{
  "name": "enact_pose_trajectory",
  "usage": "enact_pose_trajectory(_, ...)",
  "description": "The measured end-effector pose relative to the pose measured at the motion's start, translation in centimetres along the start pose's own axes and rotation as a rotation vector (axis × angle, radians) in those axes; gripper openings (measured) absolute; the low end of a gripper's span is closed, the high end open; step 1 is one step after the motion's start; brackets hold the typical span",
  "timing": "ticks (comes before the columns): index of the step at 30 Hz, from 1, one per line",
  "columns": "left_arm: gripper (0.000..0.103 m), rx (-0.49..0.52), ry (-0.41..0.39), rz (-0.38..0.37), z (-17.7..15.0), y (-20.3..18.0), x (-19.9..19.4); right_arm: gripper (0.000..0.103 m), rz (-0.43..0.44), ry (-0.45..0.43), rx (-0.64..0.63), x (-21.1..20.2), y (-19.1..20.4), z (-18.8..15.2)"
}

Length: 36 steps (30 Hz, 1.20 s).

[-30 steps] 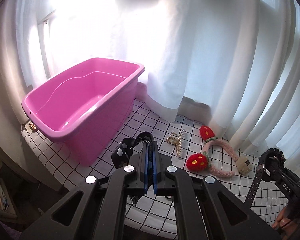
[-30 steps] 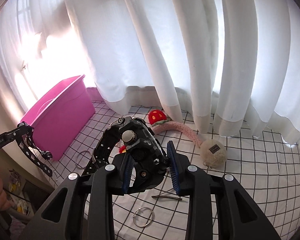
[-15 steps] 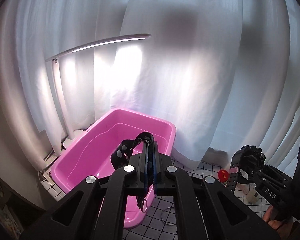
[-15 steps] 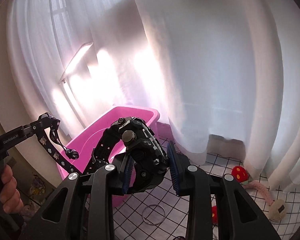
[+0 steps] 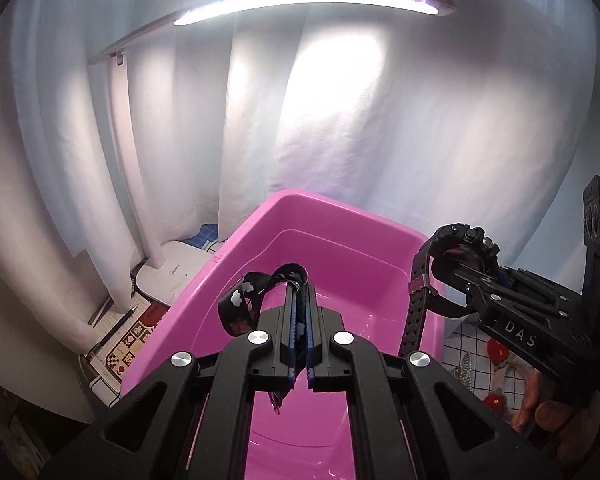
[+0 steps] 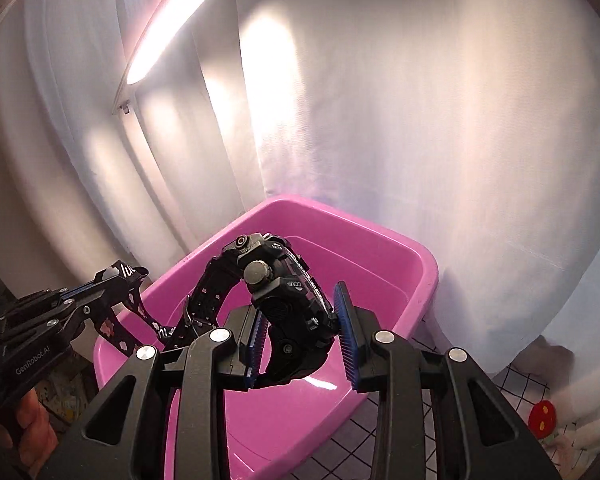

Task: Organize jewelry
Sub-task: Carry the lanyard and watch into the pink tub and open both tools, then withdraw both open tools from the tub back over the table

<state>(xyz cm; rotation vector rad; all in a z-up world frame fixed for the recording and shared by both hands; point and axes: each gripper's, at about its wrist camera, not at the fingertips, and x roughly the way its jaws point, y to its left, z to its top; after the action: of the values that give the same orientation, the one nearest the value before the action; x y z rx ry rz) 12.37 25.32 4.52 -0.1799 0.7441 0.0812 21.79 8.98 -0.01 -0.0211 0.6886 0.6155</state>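
White curtains [image 5: 380, 128] back a grid-patterned table [image 6: 364, 432]. Nearest, the left gripper [image 5: 299, 320] pinches a black patterned strap [image 5: 244, 300] (jaws fully closed); the right gripper [image 6: 300, 340] clamps a black watch [image 6: 284, 292], both over the pink bin [image 5: 340, 248].

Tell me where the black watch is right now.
The black watch is clamped in the right gripper, held above the open pink tub; in the left wrist view it hangs at the right, over the tub's right rim.

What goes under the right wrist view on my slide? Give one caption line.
Right claw holding a black watch above the pink tub, with the left claw carrying a patterned strap alongside.
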Motion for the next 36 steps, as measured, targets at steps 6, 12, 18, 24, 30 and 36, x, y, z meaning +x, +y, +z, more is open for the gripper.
enact_pose_trajectory(6, 0.004, -0.055, 0.182, 0.034, -2.8, 2.2, 5.2, 0.031, -0.035, 0.194, -0.034, 6.6, 0.0, -1.1)
enact_pose_trajectory(12, 0.004, -0.072, 0.303, 0.082, -4.3, 3.4, 8.5, 0.031, -0.074, 0.35, -0.051, 11.0, -0.3, -1.7)
enact_pose_trajectory(18, 0.005, -0.088, 0.359, 0.113, -4.2, 4.3, 9.9, 0.031, -0.1, 0.443, -0.079, 13.1, 0.0, -2.0)
enact_pose_trajectory(24, 0.031, -0.084, 0.399, 0.136, -3.9, 4.2, 10.1, 0.047, -0.125, 0.46, -0.118, 13.2, 0.3, -1.7)
enact_pose_trajectory(30, 0.073, -0.095, 0.359, 0.163, -3.3, 4.4, 9.1, 0.063, -0.149, 0.423, -0.138, 12.3, 0.0, -1.3)
enact_pose_trajectory(36, 0.073, -0.1, 0.371, 0.176, -3.8, 4.8, 8.9, 0.063, -0.143, 0.416, -0.135, 11.8, -0.3, -1.4)
